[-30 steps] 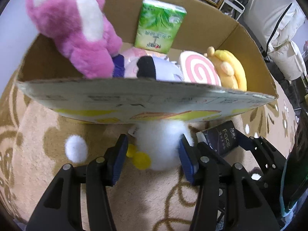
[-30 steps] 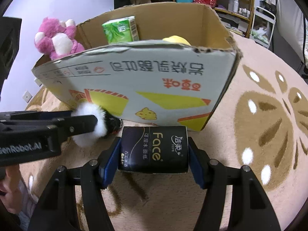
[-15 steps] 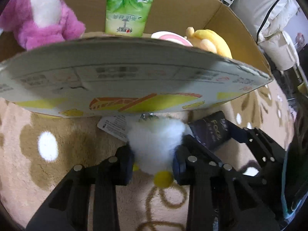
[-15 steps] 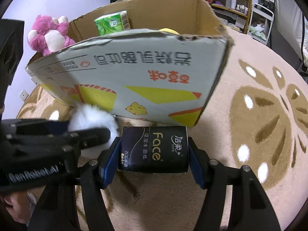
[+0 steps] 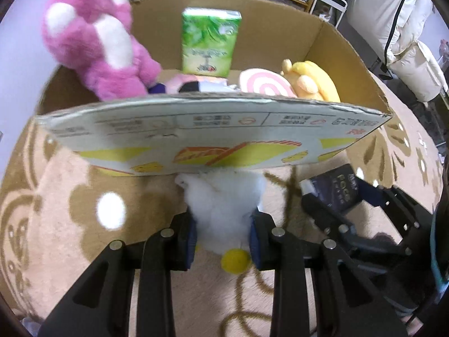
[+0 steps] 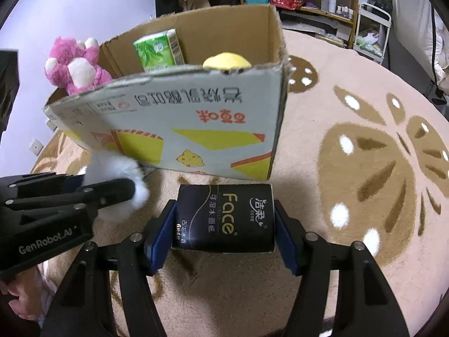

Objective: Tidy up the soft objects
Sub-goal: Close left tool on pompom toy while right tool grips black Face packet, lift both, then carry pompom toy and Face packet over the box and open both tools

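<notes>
The cardboard box (image 6: 196,129) is matt brown corrugated board inside with a smooth printed white face outside and rough, torn top edges, and it stands on a short-pile, fuzzy beige carpet (image 6: 350,196). The white plush toy (image 5: 224,205) is long, fluffy fur with a smooth yellow felt-like foot, the pink plush bear (image 5: 95,50) is shaggy, and the yellow plush (image 5: 314,81) looks short and velvety. The black tissue pack (image 6: 224,217) and the green tissue pack (image 5: 209,43) are wrapped in glossy plastic film, while both grippers are matt black plastic with shiny metal screw heads and blue rubbery pads (image 6: 161,238).
</notes>
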The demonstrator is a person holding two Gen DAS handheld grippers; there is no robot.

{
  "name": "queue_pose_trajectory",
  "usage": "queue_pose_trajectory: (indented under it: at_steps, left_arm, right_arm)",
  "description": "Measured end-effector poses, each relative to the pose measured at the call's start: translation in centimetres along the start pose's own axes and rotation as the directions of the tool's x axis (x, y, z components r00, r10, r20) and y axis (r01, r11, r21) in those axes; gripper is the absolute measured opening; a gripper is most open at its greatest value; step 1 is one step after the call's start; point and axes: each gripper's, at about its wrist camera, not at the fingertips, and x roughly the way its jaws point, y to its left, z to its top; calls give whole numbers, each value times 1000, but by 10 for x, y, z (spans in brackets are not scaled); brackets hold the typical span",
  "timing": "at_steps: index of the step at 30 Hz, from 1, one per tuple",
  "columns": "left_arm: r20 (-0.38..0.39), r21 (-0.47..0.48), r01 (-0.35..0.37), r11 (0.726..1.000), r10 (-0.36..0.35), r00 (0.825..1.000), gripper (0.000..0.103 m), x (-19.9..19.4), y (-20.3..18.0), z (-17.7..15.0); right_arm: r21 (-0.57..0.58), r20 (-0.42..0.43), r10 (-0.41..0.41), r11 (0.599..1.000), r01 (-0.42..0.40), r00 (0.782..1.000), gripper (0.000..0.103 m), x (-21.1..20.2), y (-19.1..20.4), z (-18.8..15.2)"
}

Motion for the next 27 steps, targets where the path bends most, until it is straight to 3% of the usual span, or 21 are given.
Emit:
queue_pose_trajectory:
  at_steps: [6,12,16,27]
  left_arm:
    - [62,5,-50,999,50,997,29,-28,7,-9]
    - [158,1,-94,996,93,983,29,-66,13,-7]
    - [239,6,-113,994,108,965,29,-95,15,0]
    - [368,34,-185,982,160,916,29,-133,6,47]
  right_arm:
    - [3,48,3,1000,-3,999,69,-16,1,3]
    - [-24,124,7,1000,-4,992,69,-45,11,12]
    - [-36,176,17,999,-11,984,69,-63,16,21]
    - [-78,281,11,997,12,960,69,-96,27,61]
